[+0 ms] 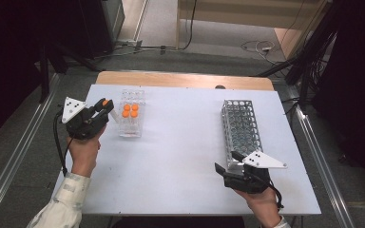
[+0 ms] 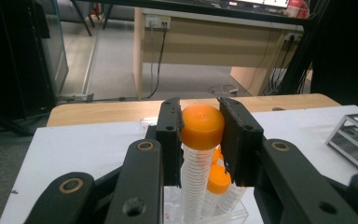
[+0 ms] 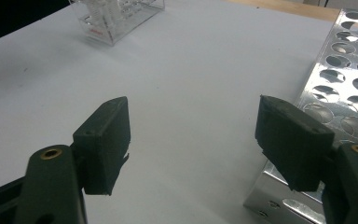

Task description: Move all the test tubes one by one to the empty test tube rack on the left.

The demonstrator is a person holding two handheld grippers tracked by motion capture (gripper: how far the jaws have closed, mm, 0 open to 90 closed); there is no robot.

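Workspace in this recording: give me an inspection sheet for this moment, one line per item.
Surface: white table top, wooden strip along the far edge.
Job's things: orange-capped tube clamped at its cap; three more capped tubes in the clear rack; metal rack with holes empty where they can be seen.
Clutter: nothing seen.
Grippers: left gripper shut on the tube by the clear rack; right gripper open, beside the metal rack's near end.
Cables: one trails from each gripper; more on the floor beyond the table.
Surroundings: wooden desk, dark stands, grey floor.

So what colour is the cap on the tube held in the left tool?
Orange. The cap shows best in the left gripper view, clamped by the left tool.
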